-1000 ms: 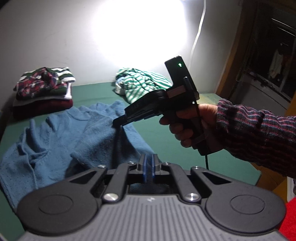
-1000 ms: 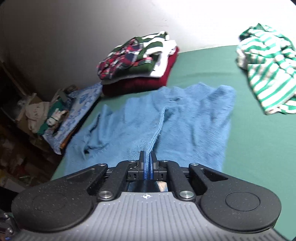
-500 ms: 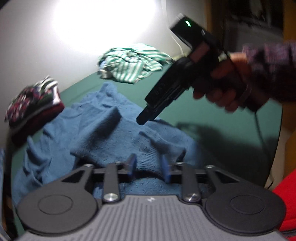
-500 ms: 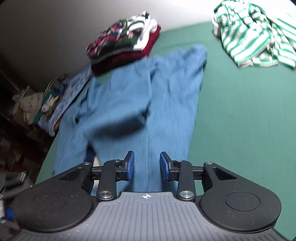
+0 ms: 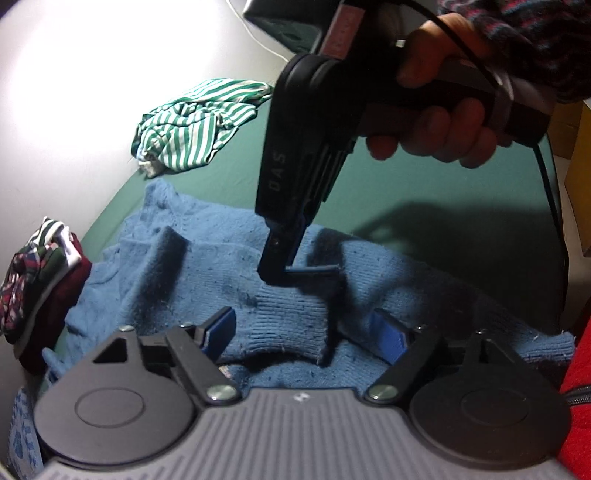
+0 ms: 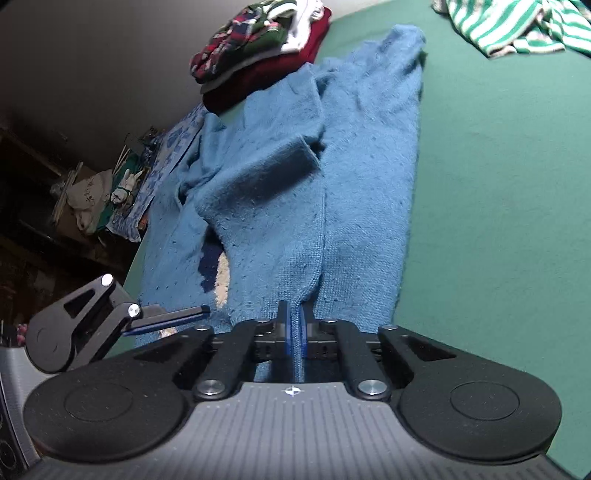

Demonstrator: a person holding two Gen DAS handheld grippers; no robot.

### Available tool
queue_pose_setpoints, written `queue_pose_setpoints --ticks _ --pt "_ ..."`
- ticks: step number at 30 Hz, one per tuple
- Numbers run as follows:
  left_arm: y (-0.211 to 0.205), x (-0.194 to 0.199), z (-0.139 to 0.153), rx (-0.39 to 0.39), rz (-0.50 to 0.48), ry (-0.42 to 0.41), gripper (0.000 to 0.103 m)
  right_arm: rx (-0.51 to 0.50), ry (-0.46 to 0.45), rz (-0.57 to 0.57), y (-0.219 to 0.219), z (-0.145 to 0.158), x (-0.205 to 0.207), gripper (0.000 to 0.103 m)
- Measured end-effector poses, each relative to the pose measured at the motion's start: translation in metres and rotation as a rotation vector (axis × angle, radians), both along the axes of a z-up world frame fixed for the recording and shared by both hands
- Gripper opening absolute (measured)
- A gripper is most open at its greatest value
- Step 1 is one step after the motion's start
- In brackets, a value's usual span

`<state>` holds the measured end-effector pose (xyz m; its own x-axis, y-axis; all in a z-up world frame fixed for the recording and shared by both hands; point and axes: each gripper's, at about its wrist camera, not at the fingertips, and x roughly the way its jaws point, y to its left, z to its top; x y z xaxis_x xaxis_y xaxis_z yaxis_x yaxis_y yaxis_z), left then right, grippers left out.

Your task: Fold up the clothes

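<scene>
a soft, limp blue knit sweater (image 6: 332,177) lies on the green table (image 6: 498,184), the right gripper (image 6: 294,325) clamped on its hem, the left gripper (image 5: 306,332) opening around a cuff, best gripped at ribbed edges.

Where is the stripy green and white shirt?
The striped shirt lies crumpled at the far right of the green table, beyond the blue sweater.

Blue sweater (image 6: 332,177): fuzzy knit wool-like cloth, pilled, ribbed cuff at lower centre. Green table cover (image 6: 498,184): matt, felt-like. Striped shirt (image 5: 195,122), upper left: thin smooth cloth. Right gripper (image 6: 294,328): matt black plastic, shiny metal screws, blue rubbery pads.
</scene>
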<state>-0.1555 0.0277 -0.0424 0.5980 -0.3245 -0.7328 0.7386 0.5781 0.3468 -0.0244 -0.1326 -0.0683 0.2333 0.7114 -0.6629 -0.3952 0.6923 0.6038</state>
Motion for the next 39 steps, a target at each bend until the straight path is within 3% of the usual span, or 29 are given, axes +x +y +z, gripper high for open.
queue_pose_setpoints --ticks 5,9,11,12,13,21,23,25,26,30,39 --pt "0.002 0.002 0.006 -0.024 0.032 -0.013 0.083 0.127 0.069 -0.059 -0.011 0.018 0.006 0.005" --pt "-0.006 0.005 0.002 -0.015 0.052 -0.070 0.086 0.225 0.128 -0.075 -0.011 0.029 0.009 0.005" --pt "-0.008 0.011 -0.001 -0.006 0.090 -0.079 0.067 0.246 0.138 -0.072 -0.009 0.033 0.008 0.005" --pt "-0.009 0.015 -0.002 -0.002 0.110 -0.082 0.039 0.249 0.140 -0.070 -0.008 0.035 0.007 0.005" --pt "-0.008 0.018 -0.001 -0.006 0.132 -0.082 0.021 0.237 0.134 -0.067 -0.007 0.036 0.006 0.005" --pt "0.007 0.015 0.021 -0.075 0.231 -0.121 0.008 0.191 0.100 -0.063 -0.015 0.036 0.003 0.006" --pt "0.003 0.007 0.024 -0.077 0.222 -0.131 0.007 0.167 0.090 -0.036 -0.015 0.037 0.001 0.015" --pt "0.000 -0.001 0.026 -0.079 0.211 -0.142 0.007 0.139 0.068 -0.042 -0.020 0.039 0.000 0.034" --pt "-0.001 -0.005 0.029 -0.085 0.211 -0.142 0.007 0.128 0.051 -0.058 -0.024 0.039 0.001 0.039" --pt "0.003 -0.012 0.043 -0.140 0.233 -0.116 0.007 0.116 0.017 -0.142 -0.039 0.037 0.023 0.040" --pt "0.020 -0.015 0.070 -0.235 0.311 -0.089 0.007 0.024 -0.111 -0.117 0.011 0.021 0.094 0.039"
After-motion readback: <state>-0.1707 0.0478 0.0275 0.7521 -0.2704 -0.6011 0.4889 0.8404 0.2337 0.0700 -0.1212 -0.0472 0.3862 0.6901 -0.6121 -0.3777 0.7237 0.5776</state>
